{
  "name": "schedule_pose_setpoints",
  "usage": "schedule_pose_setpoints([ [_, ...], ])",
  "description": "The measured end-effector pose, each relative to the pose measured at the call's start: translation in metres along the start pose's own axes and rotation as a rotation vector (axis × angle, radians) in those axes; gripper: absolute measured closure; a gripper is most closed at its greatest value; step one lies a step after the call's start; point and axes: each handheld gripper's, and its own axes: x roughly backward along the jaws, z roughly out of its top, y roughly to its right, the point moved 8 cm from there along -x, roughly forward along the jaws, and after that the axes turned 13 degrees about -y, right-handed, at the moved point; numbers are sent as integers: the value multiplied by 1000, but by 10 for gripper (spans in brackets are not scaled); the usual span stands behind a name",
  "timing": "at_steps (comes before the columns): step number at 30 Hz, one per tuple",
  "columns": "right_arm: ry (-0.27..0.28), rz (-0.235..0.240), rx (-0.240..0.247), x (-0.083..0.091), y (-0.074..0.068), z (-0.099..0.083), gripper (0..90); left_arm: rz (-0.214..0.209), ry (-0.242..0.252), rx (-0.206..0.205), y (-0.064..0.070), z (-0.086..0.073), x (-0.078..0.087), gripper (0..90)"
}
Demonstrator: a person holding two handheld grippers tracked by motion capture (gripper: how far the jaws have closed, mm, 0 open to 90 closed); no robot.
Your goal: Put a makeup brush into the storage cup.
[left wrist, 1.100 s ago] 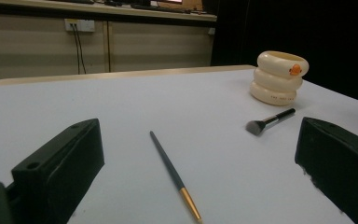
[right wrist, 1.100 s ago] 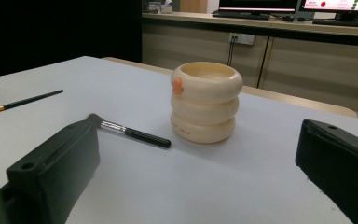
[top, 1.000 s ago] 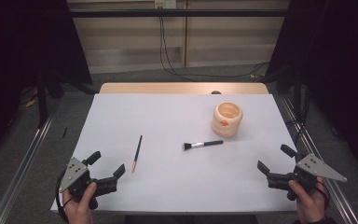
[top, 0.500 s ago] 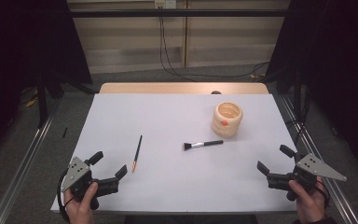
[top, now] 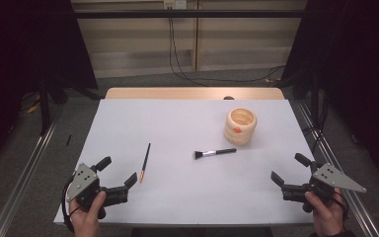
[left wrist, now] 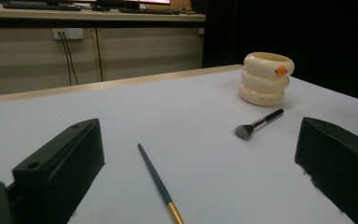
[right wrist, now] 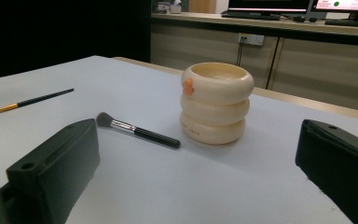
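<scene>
From above we see both hands; our right gripper view adds monitors on a far counter. We count one thin paintbrush (top: 145, 162) near-left beside our wide-open left gripper (top: 117, 171), one makeup brush (top: 215, 152) mid-table, one cream holder (top: 240, 126) far-right, right gripper (top: 290, 168) wide, empty.

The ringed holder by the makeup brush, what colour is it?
The ringed holder is cream, with a small orange mark near its rim; the right gripper view shows it best.
</scene>
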Motion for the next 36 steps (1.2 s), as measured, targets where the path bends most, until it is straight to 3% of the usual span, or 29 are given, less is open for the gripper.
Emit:
schedule_pose_setpoints([
  [8,-4,0,0,0,-1,0,0,27,-24,5,-3,12,-11,11],
  [22,7,12,3,1,-2,0,0,-20,-29,-60,-3,35,-33,12],
  [26,4,19,6,1,-2,0,0,-29,-33,-68,-1,42,-39,11],
  [28,6,18,4,1,-2,0,0,-54,-36,-57,0,48,-43,12],
  [36,9,19,-8,1,-1,0,0,-48,-27,-73,0,67,-51,13],
])
